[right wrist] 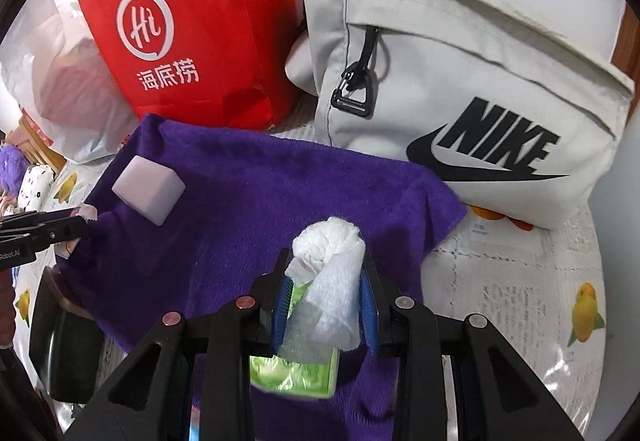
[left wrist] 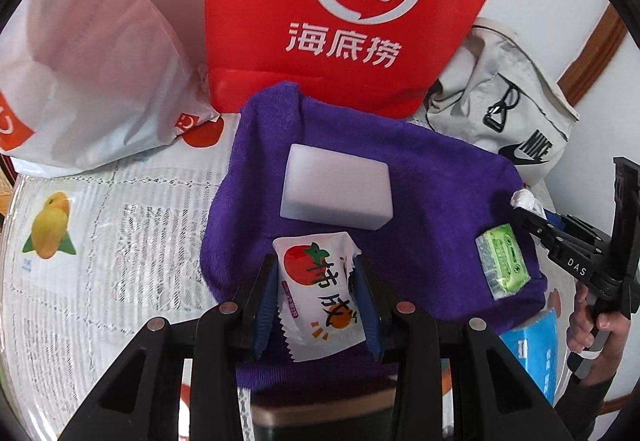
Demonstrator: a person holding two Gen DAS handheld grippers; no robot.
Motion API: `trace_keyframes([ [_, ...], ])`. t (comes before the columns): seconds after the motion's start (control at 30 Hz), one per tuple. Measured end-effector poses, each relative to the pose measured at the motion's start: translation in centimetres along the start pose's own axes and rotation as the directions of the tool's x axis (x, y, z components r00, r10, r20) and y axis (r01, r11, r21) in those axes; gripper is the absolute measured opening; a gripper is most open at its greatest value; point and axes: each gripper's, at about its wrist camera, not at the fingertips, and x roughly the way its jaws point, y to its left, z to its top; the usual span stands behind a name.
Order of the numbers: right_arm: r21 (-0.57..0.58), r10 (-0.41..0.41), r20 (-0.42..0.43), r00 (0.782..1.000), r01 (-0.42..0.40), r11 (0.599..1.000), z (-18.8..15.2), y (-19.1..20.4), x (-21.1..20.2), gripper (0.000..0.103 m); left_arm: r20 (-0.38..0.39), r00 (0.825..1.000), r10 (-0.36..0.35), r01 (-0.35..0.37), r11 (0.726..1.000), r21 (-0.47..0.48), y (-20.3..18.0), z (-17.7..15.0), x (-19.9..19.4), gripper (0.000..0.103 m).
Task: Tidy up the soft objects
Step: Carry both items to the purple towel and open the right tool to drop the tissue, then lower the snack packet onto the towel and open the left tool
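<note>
A purple towel (left wrist: pixel 420 177) lies spread on the table; it also shows in the right wrist view (right wrist: pixel 256 193). A white sponge block (left wrist: pixel 336 187) rests on it, seen too in the right wrist view (right wrist: pixel 149 189). My left gripper (left wrist: pixel 316 277) is shut on a white snack packet with a persimmon print (left wrist: pixel 320 293) over the towel's near edge. My right gripper (right wrist: pixel 326 277) is shut on a rolled white tissue (right wrist: pixel 332 273), held above a green tissue pack (right wrist: pixel 296 373) that lies on the towel (left wrist: pixel 502 261). The right gripper also shows in the left wrist view (left wrist: pixel 520 201).
A red paper bag (left wrist: pixel 352 5) stands behind the towel, a white plastic bag (left wrist: pixel 88 53) to its left, a grey Nike bag (right wrist: pixel 460 89) to its right. A blue pack (left wrist: pixel 536 349) lies by the towel's right corner. The tablecloth (left wrist: pixel 100 241) has fruit prints.
</note>
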Motion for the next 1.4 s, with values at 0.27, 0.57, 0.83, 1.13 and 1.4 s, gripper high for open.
trace_keyframes([
  [0.27, 0.003, 0.007, -0.053, 0.999, -0.007, 1.0, 0.6, -0.2, 2.4, 0.032, -0.037, 0.999, -0.01, 0.011, 1.0, 0.016, 0.4, 0.7, 2.1, 0.039],
  [0.57, -0.035, -0.007, -0.059, 0.998, 0.005, 0.999, 0.6, 0.6, 3.1, 0.054, -0.056, 0.997, -0.045, 0.047, 0.998, 0.034, 0.5, 0.7, 3.0, 0.056],
  [0.83, -0.029, 0.009, -0.015, 1.0, -0.009, 1.0, 0.5, 1.1, 1.3, 0.06, -0.032, 0.999, 0.003, -0.002, 0.999, 0.048, -0.5, 0.6, 1.5, 0.062],
  [1.13, -0.064, 0.001, 0.011, 1.0, 0.0, 0.998, -1.3, 2.7, -3.3, 0.069, 0.022, 1.0, 0.008, -0.009, 0.999, 0.04, -1.2, -0.5, -2.0, 0.069],
  [1.4, -0.085, 0.005, 0.032, 0.999, -0.002, 0.996, -4.2, 3.6, -7.4, 0.07, 0.051, 0.998, 0.035, -0.039, 0.997, 0.073, -2.5, -0.7, -2.7, 0.079],
])
